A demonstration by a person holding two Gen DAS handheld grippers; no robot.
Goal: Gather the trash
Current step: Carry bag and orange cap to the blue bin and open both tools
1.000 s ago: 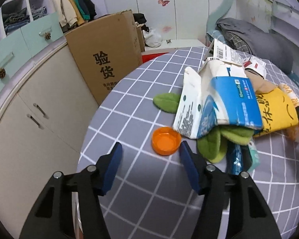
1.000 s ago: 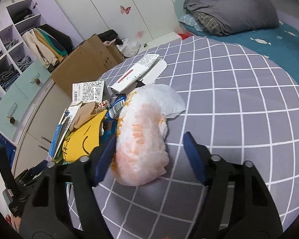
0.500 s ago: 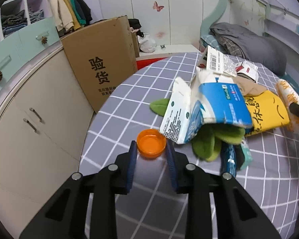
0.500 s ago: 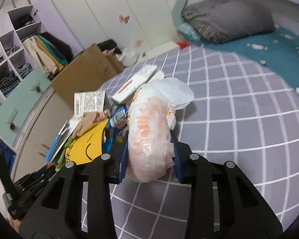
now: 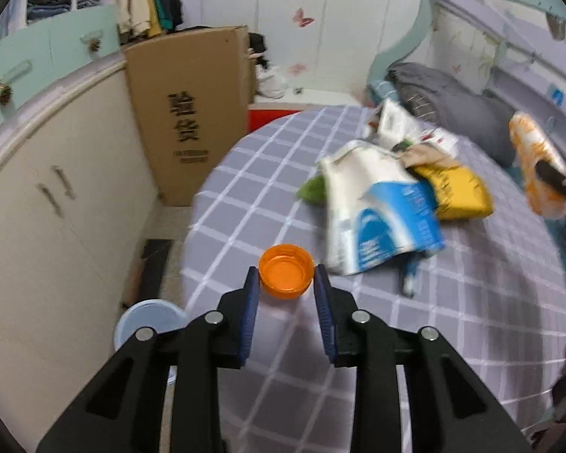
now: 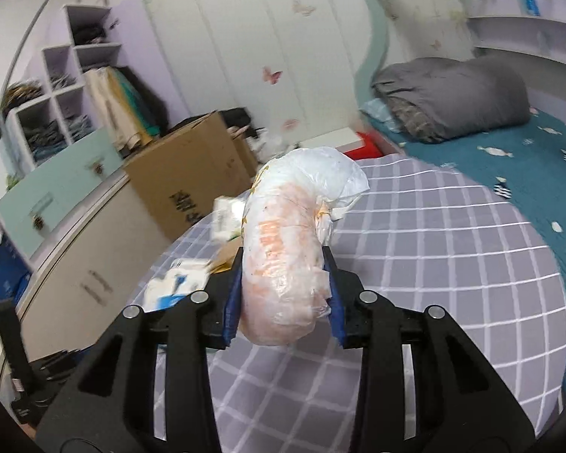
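My left gripper (image 5: 286, 283) is shut on an orange bottle cap (image 5: 286, 275) and holds it above the round table with the grey checked cloth (image 5: 320, 339). My right gripper (image 6: 285, 275) is shut on a crumpled white and orange plastic bag (image 6: 286, 249), lifted off the table; the bag also shows in the left wrist view (image 5: 536, 166). A pile of trash lies on the table: a white and blue packet (image 5: 377, 211), a yellow packet (image 5: 456, 192), green pieces (image 5: 311, 188) and paper labels (image 5: 396, 124).
A big cardboard box (image 5: 192, 113) stands on the floor beyond the table's left edge, beside cream cupboards (image 5: 56, 207). A pale blue round bin (image 5: 147, 321) sits on the floor at the lower left. A bed with a grey quilt (image 6: 452, 98) lies at the right.
Both grippers have closed, the left on the orange cap and the right on the plastic bag, and both have risen off the table with them.
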